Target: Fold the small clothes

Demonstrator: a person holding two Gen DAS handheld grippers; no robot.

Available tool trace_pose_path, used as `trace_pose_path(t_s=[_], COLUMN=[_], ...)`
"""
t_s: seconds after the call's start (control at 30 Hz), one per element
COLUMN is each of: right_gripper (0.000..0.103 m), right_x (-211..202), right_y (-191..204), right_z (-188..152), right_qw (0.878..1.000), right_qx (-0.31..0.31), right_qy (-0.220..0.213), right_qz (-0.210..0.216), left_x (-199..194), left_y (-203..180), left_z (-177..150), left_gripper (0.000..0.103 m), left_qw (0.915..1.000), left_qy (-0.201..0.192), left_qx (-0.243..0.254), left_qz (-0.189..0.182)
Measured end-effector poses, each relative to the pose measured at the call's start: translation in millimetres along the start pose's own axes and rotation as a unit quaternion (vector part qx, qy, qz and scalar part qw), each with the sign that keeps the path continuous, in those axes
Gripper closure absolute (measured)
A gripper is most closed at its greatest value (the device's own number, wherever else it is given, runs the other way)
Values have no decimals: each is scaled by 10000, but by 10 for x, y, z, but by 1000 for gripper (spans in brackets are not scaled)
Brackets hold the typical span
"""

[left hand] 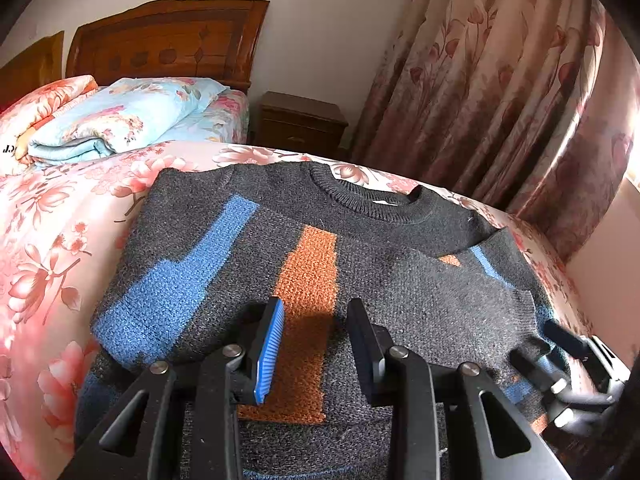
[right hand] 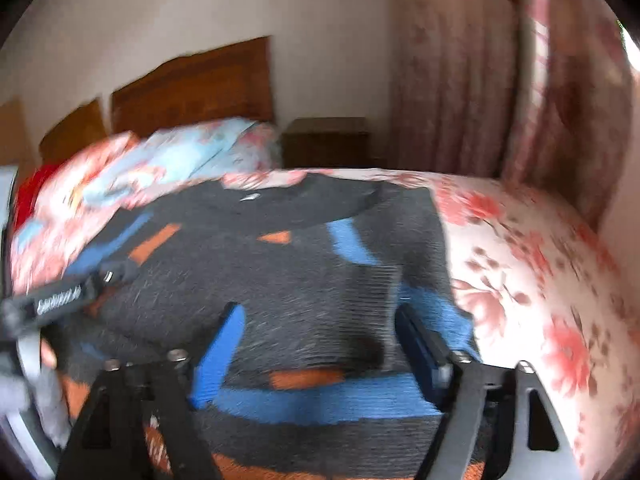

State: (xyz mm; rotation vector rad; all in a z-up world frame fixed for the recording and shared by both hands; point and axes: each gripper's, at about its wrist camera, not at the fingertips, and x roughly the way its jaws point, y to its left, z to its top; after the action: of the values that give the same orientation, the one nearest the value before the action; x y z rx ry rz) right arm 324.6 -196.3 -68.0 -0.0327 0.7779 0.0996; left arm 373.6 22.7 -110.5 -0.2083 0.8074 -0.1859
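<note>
On the floral bedspread [left hand: 48, 248], a dark grey knit sweater [left hand: 400, 280] with blue and orange blocks lies flat, collar toward the wooden headboard [left hand: 168, 40]; one sleeve is folded across the chest. Left gripper [left hand: 316, 344] hangs over the lower front, jaws apart, nothing between them. Right gripper [right hand: 320, 356] is above the sweater's right side, jaws wide apart; that view is motion-blurred. Folded quilt [left hand: 116, 116] lies near the headboard, nightstand [left hand: 300, 124] beside the curtain [left hand: 500, 92].

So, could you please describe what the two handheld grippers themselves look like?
Both are matte black. The left gripper has slotted black linkage arms with silver pivot bolts and a ribbed blue pad on one finger. The right gripper is blurred, with blue finger pads, similar black arms and silver bolts.
</note>
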Motion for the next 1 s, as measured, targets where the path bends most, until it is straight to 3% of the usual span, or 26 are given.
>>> trace_pose_path(t_s=[0.07, 0.13, 0.23, 0.37, 0.5, 0.6, 0.77, 1.0], right_gripper=[0, 0, 0, 0, 0, 0, 0, 0], right_x=[160, 199, 195, 164, -110, -88, 91, 75], right_y=[74, 3, -81, -120, -115, -76, -76, 79], right_z=[27, 42, 46, 51, -69, -83, -63, 59], right_qw=[9987, 9987, 9984, 9987, 9986, 9992, 9979, 9991], right_qx=[-251, -52, 157, 258, 383, 274, 271, 155], right_qy=[432, 489, 468, 339, -9, 123, 574, 391], right_qz=[83, 135, 262, 266, 359, 269, 102, 3], left_x=[6, 7, 6, -118, -436, -416, -418, -381], left_y=[2, -1, -32, -177, -276, -251, 28, 4], left_z=[5, 0, 0, -83, -309, -492, -433, -428], left_gripper=[70, 70, 70, 70, 70, 68, 57, 54], left_qw=[10000, 10000, 9999, 9969, 9948, 9892, 9969, 9958], left_qy=[6, 4, 30, 149, 47, 167, 212, 224], left_qx=[-1, -5, 95, 531, 896, 1184, 515, 611], left_qz=[3, -7, 76, 564, 478, 847, 552, 642])
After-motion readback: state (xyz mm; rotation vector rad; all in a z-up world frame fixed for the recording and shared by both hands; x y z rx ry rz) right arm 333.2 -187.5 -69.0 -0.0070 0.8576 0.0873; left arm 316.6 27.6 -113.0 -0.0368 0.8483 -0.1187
